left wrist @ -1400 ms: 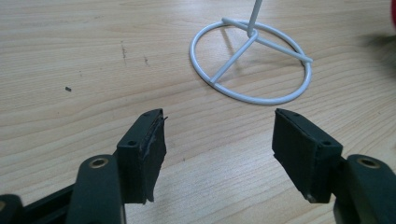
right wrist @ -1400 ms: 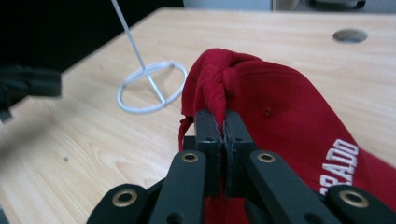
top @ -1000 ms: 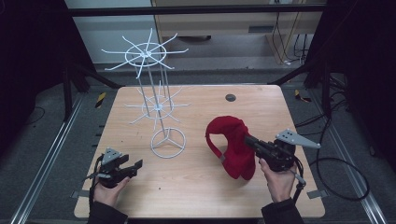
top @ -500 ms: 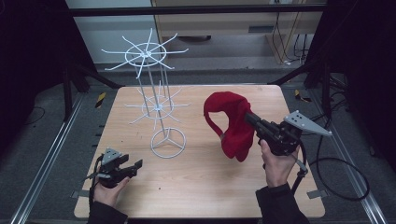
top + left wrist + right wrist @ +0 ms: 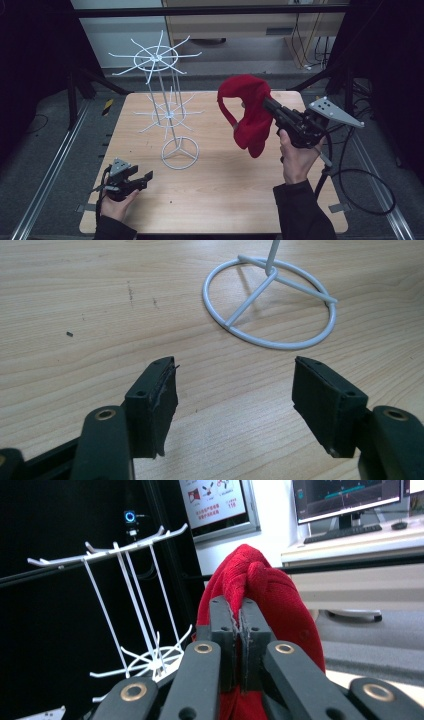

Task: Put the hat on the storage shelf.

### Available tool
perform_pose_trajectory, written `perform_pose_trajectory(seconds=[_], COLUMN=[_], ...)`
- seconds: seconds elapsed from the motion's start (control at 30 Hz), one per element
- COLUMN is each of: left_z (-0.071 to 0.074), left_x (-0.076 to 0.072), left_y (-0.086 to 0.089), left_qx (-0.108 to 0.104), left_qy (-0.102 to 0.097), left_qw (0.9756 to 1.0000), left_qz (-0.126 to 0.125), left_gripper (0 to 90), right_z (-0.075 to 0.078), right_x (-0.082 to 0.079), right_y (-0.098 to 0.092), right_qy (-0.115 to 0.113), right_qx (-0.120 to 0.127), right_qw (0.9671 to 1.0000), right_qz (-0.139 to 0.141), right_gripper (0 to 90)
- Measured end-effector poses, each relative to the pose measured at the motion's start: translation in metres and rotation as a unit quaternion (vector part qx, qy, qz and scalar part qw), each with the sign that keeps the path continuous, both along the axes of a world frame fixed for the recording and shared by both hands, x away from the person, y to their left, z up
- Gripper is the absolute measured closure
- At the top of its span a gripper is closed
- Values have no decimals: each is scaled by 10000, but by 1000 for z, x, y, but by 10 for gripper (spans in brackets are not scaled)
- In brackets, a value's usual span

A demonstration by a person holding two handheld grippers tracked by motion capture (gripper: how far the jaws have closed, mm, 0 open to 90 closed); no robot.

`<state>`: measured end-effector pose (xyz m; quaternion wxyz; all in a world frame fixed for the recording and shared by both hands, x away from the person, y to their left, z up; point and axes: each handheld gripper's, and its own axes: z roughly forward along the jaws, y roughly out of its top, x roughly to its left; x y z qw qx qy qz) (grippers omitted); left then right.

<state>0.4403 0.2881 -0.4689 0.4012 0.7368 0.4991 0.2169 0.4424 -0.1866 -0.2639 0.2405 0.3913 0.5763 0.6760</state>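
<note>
A red knitted hat (image 5: pixel 250 112) hangs in the air above the right half of the wooden table (image 5: pixel 225 200). My right gripper (image 5: pixel 266 103) is shut on the hat's fabric, and the hat droops below the jaws. In the right gripper view the red hat (image 5: pixel 270 590) bulges over the closed right gripper (image 5: pixel 239 611). A white wire rack (image 5: pixel 162 90) with two tiers of radiating hooks stands left of the hat, well apart from it. My left gripper (image 5: pixel 145 178) rests low at the table's front left, open and holding nothing. The rack's ring base (image 5: pixel 270 302) lies ahead of the left gripper (image 5: pixel 234 395).
A small dark disc (image 5: pixel 245 103) lies on the table near its far edge, partly behind the hat. Black frame posts stand at both sides. A cable (image 5: pixel 360 190) loops off the table's right edge.
My right gripper has lifted the red hat off the table and carried it up and toward the far side. The left gripper has stayed in place.
</note>
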Motion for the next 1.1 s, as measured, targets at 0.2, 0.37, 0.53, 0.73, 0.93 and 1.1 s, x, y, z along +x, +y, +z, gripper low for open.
perform_pose_trajectory(seconds=[0.2, 0.37, 0.53, 0.73, 0.93, 1.1], left_z=[0, -1, -1, -1, -1, -1], left_x=[0, 0, 0, 0, 0, 0], left_y=[0, -1, -1, 0, -1, -1], left_qx=[35, 18, 28, 26, 24, 34], left_qy=[3, -9, -4, -20, -17, -4], left_qw=[10000, 10000, 10000, 10000, 10000, 10000], left_qz=[5, 3, -8, -11, -25, -36], left_gripper=[341, 341, 340, 340, 340, 341], right_z=[16, 28, 43, 61, 78, 92], right_x=[5, 10, 13, 14, 18, 22], right_y=[6, 14, 17, 21, 25, 30], right_qy=[-150, -231, -384, -534, -664, -783], right_qx=[10, -6, 77, 172, 214, 262], right_qw=[9999, 9997, 9992, 9984, 9974, 9965], right_qz=[-47, -73, -90, -117, -162, -141], right_gripper=[877, 878, 877, 877, 877, 878])
